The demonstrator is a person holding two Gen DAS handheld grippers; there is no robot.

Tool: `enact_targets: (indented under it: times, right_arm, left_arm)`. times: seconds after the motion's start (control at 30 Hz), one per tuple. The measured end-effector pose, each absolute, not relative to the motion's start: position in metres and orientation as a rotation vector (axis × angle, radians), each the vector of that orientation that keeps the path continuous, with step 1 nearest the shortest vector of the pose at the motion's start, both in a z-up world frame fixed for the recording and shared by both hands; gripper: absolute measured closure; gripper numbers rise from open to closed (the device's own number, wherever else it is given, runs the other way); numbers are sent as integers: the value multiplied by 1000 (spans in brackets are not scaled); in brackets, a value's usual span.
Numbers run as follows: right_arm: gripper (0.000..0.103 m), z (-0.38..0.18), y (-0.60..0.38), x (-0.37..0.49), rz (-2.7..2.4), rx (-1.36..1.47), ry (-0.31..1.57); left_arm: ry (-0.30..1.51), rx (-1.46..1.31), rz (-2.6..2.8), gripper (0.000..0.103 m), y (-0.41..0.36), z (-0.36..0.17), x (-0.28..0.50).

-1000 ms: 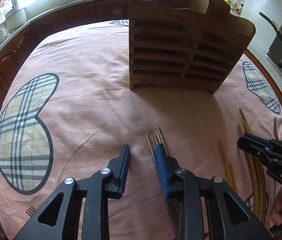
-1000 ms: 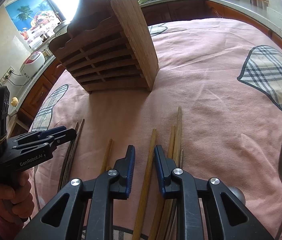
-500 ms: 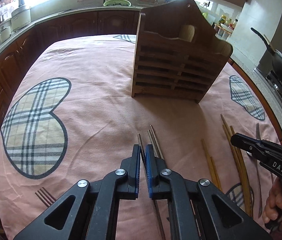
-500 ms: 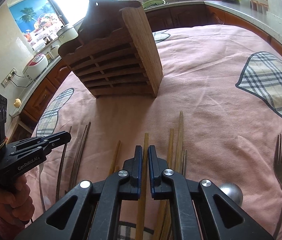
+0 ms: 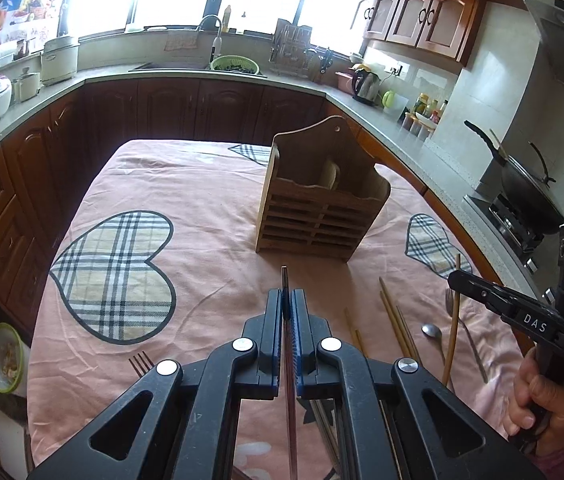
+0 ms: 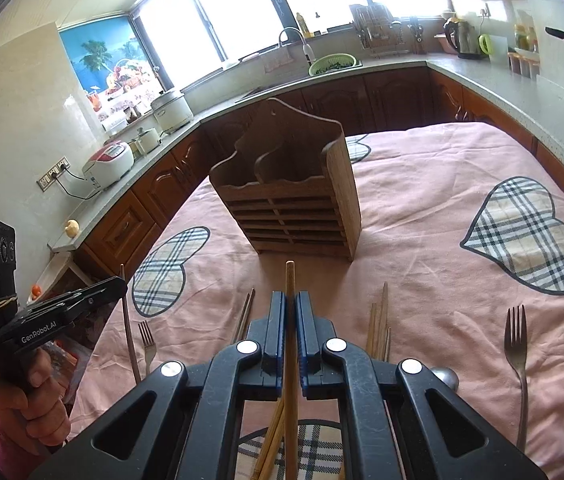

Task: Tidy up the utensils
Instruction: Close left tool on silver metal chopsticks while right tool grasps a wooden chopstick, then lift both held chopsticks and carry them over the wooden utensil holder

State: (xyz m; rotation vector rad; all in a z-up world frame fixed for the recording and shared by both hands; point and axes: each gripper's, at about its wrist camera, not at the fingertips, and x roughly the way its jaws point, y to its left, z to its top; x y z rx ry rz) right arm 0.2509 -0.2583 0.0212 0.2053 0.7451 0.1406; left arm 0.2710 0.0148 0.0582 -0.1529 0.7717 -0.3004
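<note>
A wooden utensil holder (image 5: 322,204) (image 6: 294,204) stands upright on the pink tablecloth. My left gripper (image 5: 287,300) is shut on a metal chopstick (image 5: 284,276), lifted above the cloth and pointing at the holder. My right gripper (image 6: 291,300) is shut on a wooden chopstick (image 6: 290,276), also lifted. Each gripper shows in the other's view: the right (image 5: 458,278), the left (image 6: 120,282). Several wooden chopsticks (image 5: 396,320) (image 6: 378,320), metal chopsticks (image 6: 244,314), forks (image 6: 516,340) (image 5: 140,362) and a spoon (image 5: 432,331) lie on the cloth.
The table (image 5: 186,184) has plaid heart patches. Dark wooden cabinets and a grey counter (image 5: 162,76) run around it, with a sink, rice cooker (image 6: 108,158) and kettle. A wok (image 5: 522,188) sits on the stove at the right.
Both grippers closed on a chopstick each, then rose and pulled back from the holder, lifting the chopsticks off the cloth.
</note>
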Motion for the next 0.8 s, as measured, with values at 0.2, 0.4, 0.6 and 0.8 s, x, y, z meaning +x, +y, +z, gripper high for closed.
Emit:
enact_targets:
  times: [0.2,0.4,0.6,0.8]
  right_arm:
    - [98,48,-256,234,156,213,685]
    - [98,62,-256,227,159,217,644]
    - [98,72,-257,225,156,224,613]
    - [98,85,-258,227,150,222,572]
  left_arm:
    - [720,-174,-306,100,27,84,242]
    - [684,-183,-301,100,35,96,229]
    - [655,-198,-287,100,42,104,224]
    - [624,-211,-290,100,46,111,226]
